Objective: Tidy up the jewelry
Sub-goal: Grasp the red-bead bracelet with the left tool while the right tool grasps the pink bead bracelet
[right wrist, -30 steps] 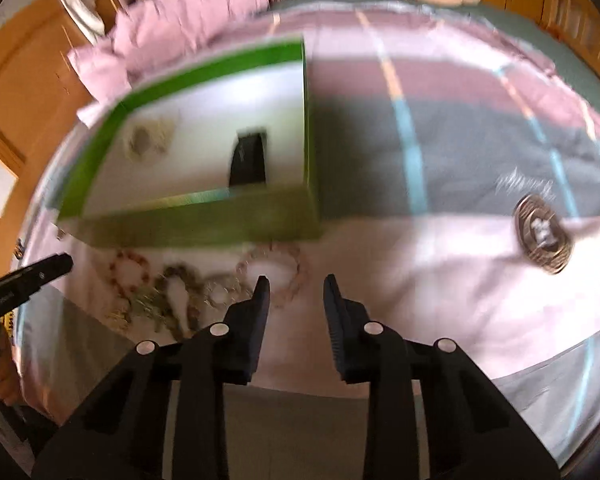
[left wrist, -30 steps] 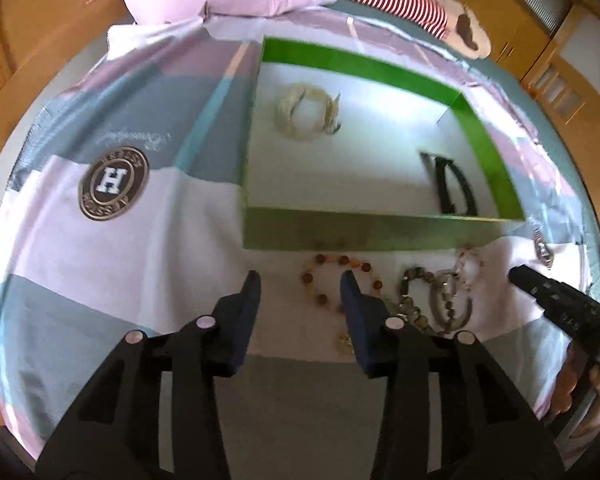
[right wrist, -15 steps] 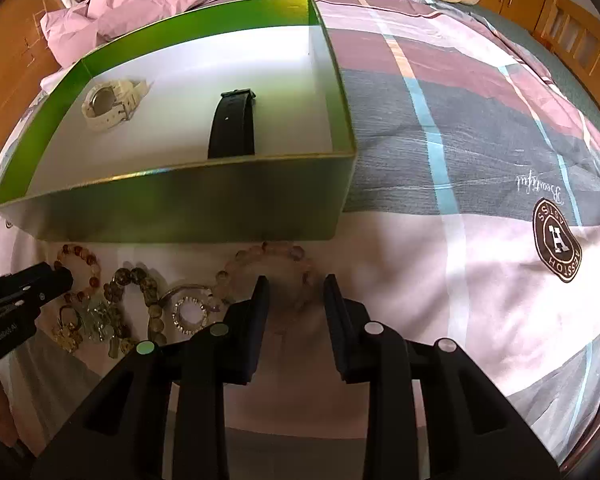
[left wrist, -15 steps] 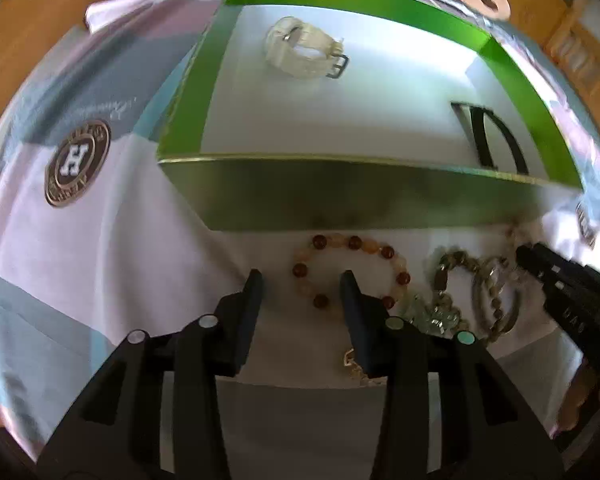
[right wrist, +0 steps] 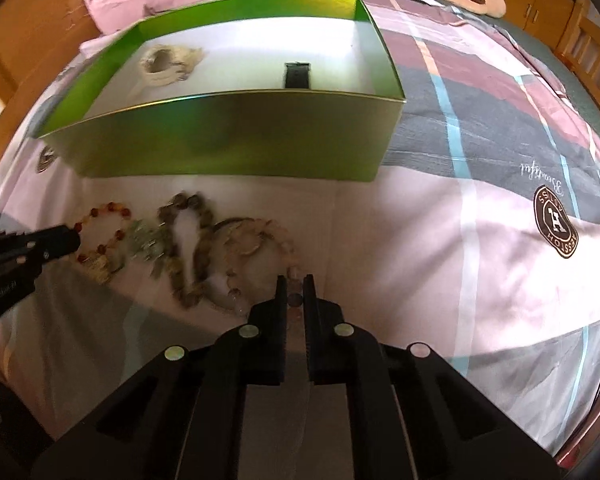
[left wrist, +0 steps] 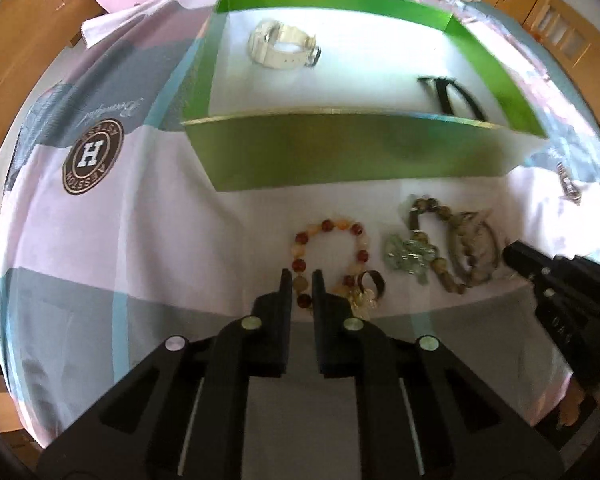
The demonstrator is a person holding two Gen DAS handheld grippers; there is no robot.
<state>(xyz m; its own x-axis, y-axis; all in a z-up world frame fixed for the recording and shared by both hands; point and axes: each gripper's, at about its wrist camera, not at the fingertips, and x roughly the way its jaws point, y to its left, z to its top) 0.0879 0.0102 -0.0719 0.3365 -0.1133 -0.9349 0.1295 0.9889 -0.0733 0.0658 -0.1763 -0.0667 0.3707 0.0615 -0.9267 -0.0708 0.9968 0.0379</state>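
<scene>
Left gripper [left wrist: 299, 280] on the bed sheet [left wrist: 148, 216], jaws closed on beads of the red-and-amber bead bracelet [left wrist: 328, 226], having just closed in. Beside it to the right lie the pale green crystal charm [left wrist: 410, 256] and olive-brown stone bead bracelet [left wrist: 440, 240], bunched and touching. Right gripper [right wrist: 294, 280], jaws just closed too, pinching a bead of the pale pink bead bracelet [right wrist: 276, 232] at its near edge. Shiny green open box [right wrist: 236, 140] sits just beyond the jewelry, holding a white watch [left wrist: 280, 44] far left and a black strap [right wrist: 298, 76] right. Risks: one-bead pinches may slip on lifting; the pink loop overlaps neighbouring pieces and could drag them along; a low lift could snag the box's near wall.
</scene>
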